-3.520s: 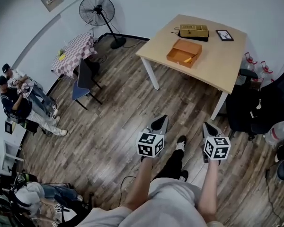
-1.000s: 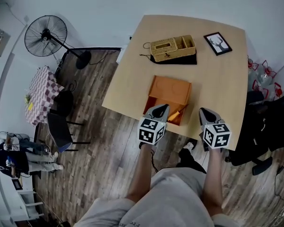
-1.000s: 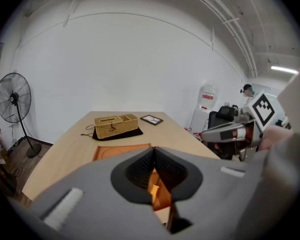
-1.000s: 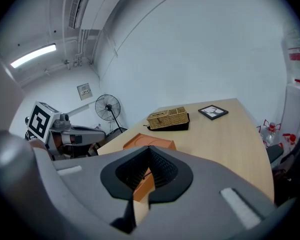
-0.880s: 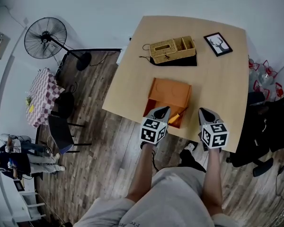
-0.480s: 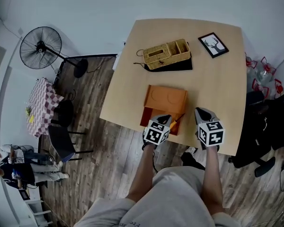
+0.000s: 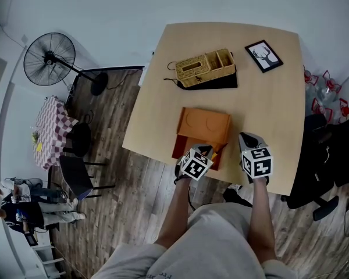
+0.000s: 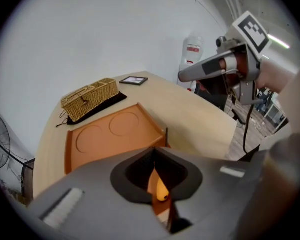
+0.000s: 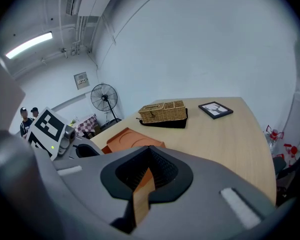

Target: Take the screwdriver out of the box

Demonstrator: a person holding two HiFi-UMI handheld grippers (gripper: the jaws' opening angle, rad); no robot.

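The orange box (image 7: pixel 203 125) lies open near the table's front edge, its lid flat with two round recesses. The screwdriver's orange-yellow handle (image 7: pixel 217 151) slants in the box's near right corner. In the left gripper view the handle end (image 8: pixel 161 194) shows through the slit between the jaws. My left gripper (image 7: pixel 204 150) hangs shut, tilted down over the box's near end, touching nothing I can see. My right gripper (image 7: pixel 252 139) hovers shut over bare table just right of the box, holding nothing. Each gripper appears in the other's view: right gripper (image 8: pixel 186 76), left gripper (image 9: pixel 82 151).
A wicker basket (image 7: pixel 205 67) on a black cloth stands behind the box. A small framed picture (image 7: pixel 264 54) lies at the table's far right. A standing fan (image 7: pixel 49 58) is on the floor to the left. A black chair (image 7: pixel 328 156) stands right of the table.
My left gripper has dropped and rolled down over the box's near end. My right gripper has moved slightly forward and lower beside the box. The table has come closer in the head view.
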